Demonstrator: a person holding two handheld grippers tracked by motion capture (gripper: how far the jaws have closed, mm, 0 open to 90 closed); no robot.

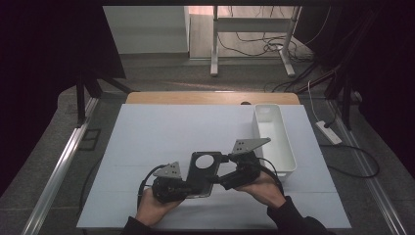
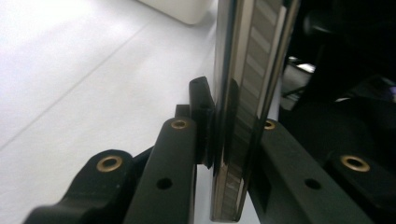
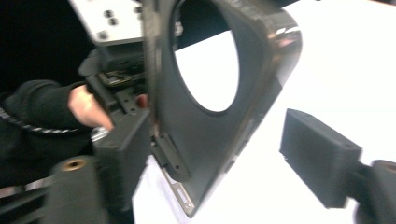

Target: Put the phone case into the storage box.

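L gripper clamps black phone case edge-on, lower centre of high view; R gripper jaws wide apart, case between, pads clear; case long axis runs up-frame; white bin right

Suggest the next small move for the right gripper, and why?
Probably draw the right gripper back off the dark panel with the round hole. In the right gripper view its jaws stand apart, one pad clear of the panel, while the left gripper is clamped on the panel's edge. The white bin sits beside it.
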